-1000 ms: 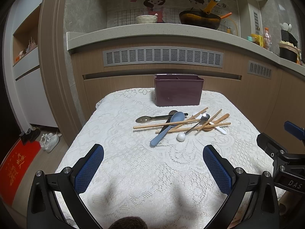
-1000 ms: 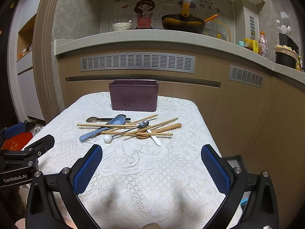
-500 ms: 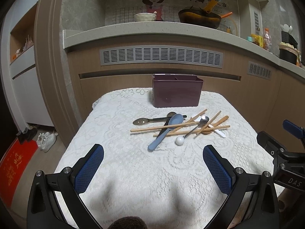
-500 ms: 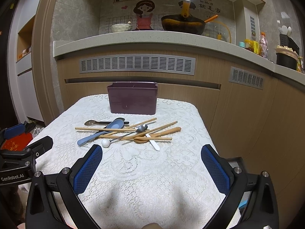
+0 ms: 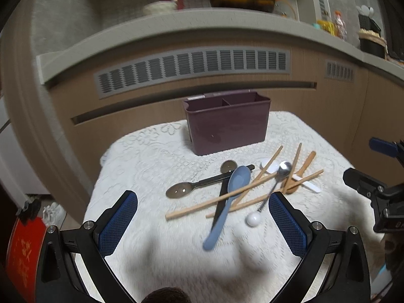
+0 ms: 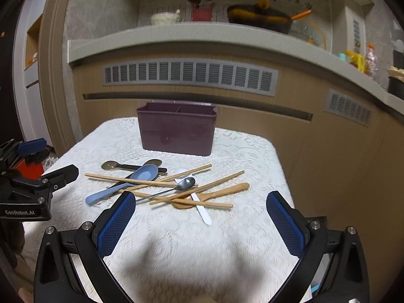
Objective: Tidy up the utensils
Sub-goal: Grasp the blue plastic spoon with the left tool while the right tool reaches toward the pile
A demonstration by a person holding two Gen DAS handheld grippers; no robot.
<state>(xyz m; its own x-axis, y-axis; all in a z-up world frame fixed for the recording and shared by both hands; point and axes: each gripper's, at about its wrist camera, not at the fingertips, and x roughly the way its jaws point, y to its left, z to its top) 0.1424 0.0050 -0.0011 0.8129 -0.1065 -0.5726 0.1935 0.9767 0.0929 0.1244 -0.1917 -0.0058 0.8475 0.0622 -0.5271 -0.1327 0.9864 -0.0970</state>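
Both grippers [image 5: 203, 219] [image 6: 200, 217] open, above utensil pile [image 6: 166, 186].

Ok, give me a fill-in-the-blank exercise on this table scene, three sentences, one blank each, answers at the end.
1. The plastic spoon lying across the pile, with its handle toward the camera, is ____ in color.
2. Both the left gripper and the right gripper have their jaws ____, holding nothing.
3. The purple box behind the chopsticks is split into compartments and stands on a white ____ tablecloth.

Missing words: blue; open; lace
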